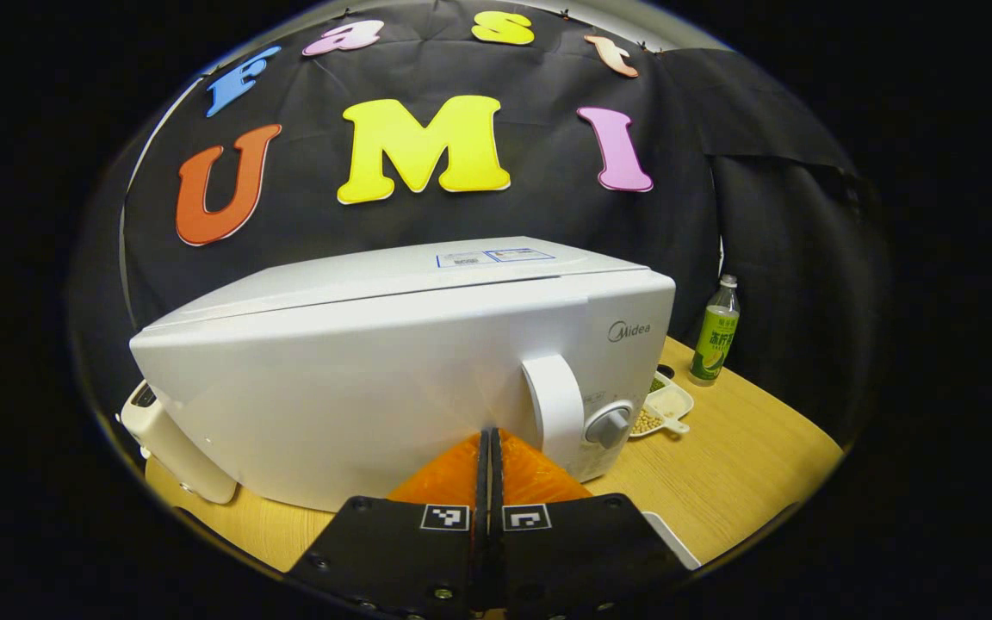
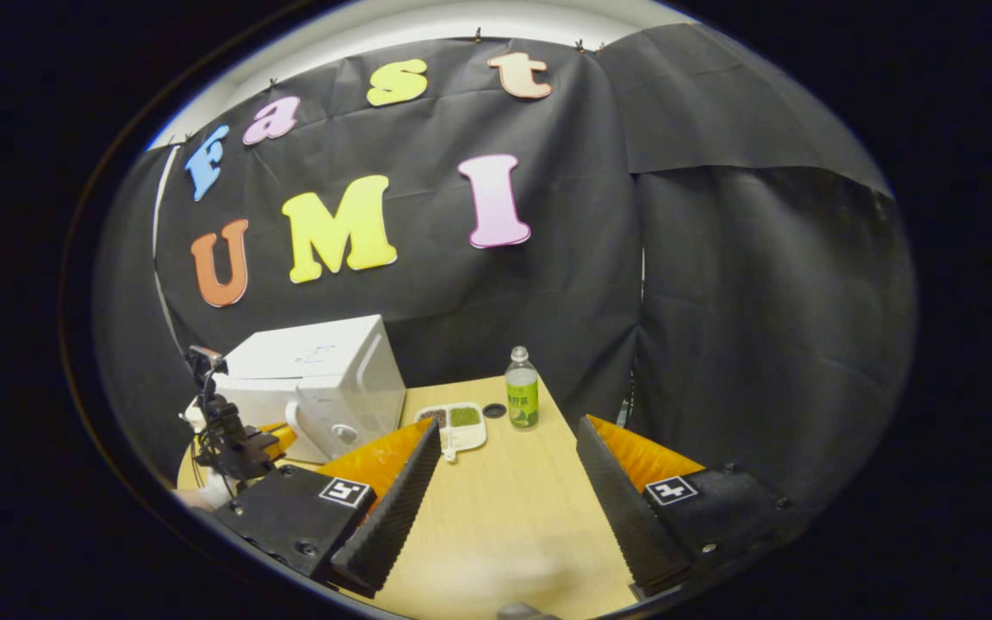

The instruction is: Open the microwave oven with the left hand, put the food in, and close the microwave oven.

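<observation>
White microwave [image 1: 401, 362] is set on the wooden table [image 1: 720, 465], door closed, with its handle [image 1: 554, 412] and knob [image 1: 610, 425] at the front right. The left gripper [image 1: 490, 448] is held just before the door, near the handle; its jaws are pressed together with nothing between them. A food tray [image 2: 455, 424] with compartments is placed on the table beside the microwave, and a green-labelled bottle [image 2: 522, 390] is stood just beyond it. The right gripper [image 2: 509, 469] is held above the table, well apart from the tray, its jaws spread wide and empty.
</observation>
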Demonstrator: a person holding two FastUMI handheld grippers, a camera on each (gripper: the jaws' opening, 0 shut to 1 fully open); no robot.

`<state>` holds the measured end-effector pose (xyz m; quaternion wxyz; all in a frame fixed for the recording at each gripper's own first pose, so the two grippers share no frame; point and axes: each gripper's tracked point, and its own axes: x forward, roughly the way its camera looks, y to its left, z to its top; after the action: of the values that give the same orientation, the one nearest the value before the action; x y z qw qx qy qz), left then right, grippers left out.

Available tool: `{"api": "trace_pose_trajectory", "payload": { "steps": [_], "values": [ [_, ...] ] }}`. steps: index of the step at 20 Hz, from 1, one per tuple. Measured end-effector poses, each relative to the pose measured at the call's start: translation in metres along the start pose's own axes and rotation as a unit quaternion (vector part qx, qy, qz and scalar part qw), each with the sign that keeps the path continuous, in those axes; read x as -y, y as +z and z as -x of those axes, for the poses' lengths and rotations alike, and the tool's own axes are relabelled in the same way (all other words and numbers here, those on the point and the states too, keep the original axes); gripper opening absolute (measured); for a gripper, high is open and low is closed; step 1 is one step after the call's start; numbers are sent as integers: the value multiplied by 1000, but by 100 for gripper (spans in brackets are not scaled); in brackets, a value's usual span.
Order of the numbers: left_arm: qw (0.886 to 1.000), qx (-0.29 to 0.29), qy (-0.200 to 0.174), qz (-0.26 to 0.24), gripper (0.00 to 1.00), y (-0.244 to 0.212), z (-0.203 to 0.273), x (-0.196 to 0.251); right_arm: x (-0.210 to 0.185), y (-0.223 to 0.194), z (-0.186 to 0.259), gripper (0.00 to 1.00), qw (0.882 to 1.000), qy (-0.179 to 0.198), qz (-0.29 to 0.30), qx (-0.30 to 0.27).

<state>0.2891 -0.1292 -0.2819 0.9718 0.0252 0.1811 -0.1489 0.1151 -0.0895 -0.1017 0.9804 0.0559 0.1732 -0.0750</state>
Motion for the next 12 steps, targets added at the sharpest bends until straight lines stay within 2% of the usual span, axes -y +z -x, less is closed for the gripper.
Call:
{"api": "trace_pose_trajectory", "payload": {
  "steps": [5,6,7,8,9,10,11,12],
  "values": [
    [1000,3,21,-9,0,-2,4,-3,-15,3,-4,100,1000,17,9,-1],
    [1000,4,26,-7,0,-1,5,-4,-18,5,-4,92,1000,21,10,2],
    [1000,4,28,-4,0,0,7,-3,-22,8,-3,100,1000,26,11,4],
    [999,3,35,-6,0,2,12,-5,-26,9,-4,100,999,31,14,6],
    [999,0,49,-13,10,4,20,-12,-31,12,-2,100,999,36,17,10],
    [998,0,55,-13,0,6,29,-17,-36,14,-1,92,999,41,19,13],
    [999,2,47,-8,0,10,39,-15,-40,17,-1,92,999,46,21,17],
    [999,0,38,-6,32,13,45,-13,-44,18,0,100,998,51,22,20]
  ]
}}
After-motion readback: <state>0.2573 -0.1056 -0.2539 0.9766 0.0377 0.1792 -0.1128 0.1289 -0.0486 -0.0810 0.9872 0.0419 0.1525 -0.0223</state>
